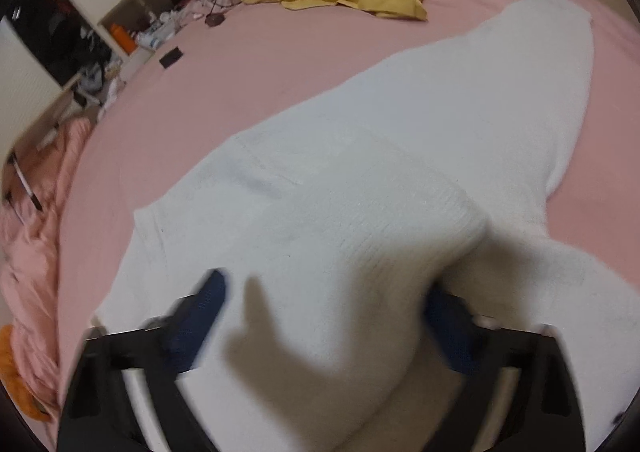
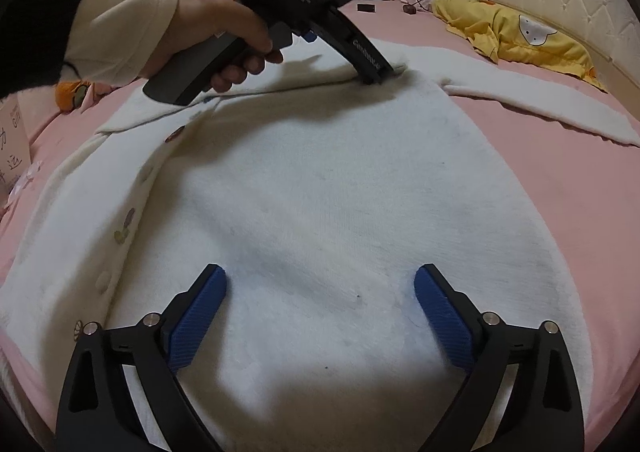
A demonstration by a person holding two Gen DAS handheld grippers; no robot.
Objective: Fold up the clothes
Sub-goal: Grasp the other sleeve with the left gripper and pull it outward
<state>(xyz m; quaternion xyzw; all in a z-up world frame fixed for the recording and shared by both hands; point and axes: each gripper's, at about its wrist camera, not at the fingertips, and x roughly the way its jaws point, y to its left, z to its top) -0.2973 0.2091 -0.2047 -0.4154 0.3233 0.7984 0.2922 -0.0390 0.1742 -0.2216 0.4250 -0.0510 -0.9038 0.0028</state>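
One white cardigan (image 2: pixel 320 191) (fuzzy knit) lies flat, sleeve outstretched.

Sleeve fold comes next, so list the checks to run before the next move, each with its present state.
1. Cardigan body flat on the bed: ok.
2. Left gripper closed on fabric: not ok, a fold sits between open fingers.
3. Right gripper open, holding nothing: ok.
4. Far sleeve laid out straight: ok.
5. Buttons fastened: cannot tell.
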